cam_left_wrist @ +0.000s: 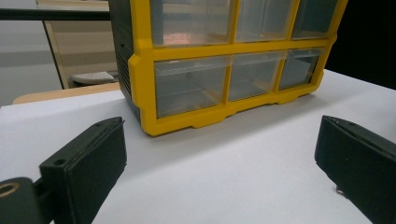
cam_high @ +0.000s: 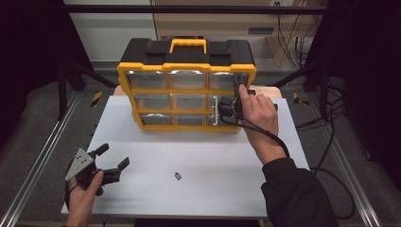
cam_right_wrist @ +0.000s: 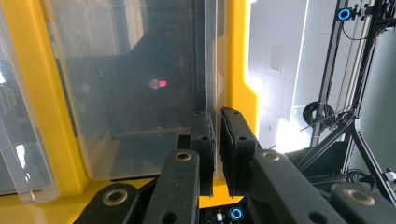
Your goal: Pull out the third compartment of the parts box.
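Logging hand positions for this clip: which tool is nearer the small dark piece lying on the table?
Left. The left tool rests just left of the small piece; the right tool is up at the drawer cabinet.

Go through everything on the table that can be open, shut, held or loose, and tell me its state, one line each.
organizer cabinet: upright at the table's far edge, handle on top.
right-column drawer: pulled partly out; its clear front wall sits between the right gripper's jaws.
other drawers: pushed in.
right gripper: shut on the drawer's wall.
left gripper: open, holding nothing.
small dark part: lying loose on the table.
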A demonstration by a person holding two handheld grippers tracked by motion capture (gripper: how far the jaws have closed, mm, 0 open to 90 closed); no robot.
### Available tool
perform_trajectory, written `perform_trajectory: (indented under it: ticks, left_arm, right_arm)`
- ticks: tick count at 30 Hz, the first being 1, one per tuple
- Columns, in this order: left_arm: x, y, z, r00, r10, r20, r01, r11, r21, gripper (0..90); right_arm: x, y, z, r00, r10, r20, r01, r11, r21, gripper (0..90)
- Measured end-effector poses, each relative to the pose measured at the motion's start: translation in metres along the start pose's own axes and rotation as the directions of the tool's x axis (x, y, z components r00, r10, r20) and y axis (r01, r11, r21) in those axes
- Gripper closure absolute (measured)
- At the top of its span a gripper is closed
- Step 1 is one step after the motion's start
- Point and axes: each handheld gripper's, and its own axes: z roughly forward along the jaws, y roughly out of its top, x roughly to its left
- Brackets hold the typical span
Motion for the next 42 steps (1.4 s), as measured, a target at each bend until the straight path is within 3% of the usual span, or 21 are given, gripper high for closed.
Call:
perform_trajectory:
  ticks: [42]
  left_arm:
    - [0.0,0.0,0.0,1.0,0.001,-0.003,-0.001,1.0,0.001,1.9]
  right_arm:
    - [-0.008,0.002,-0.04,0.9995,0.024,-0.018,-0.024,1.0,0.004,84.9]
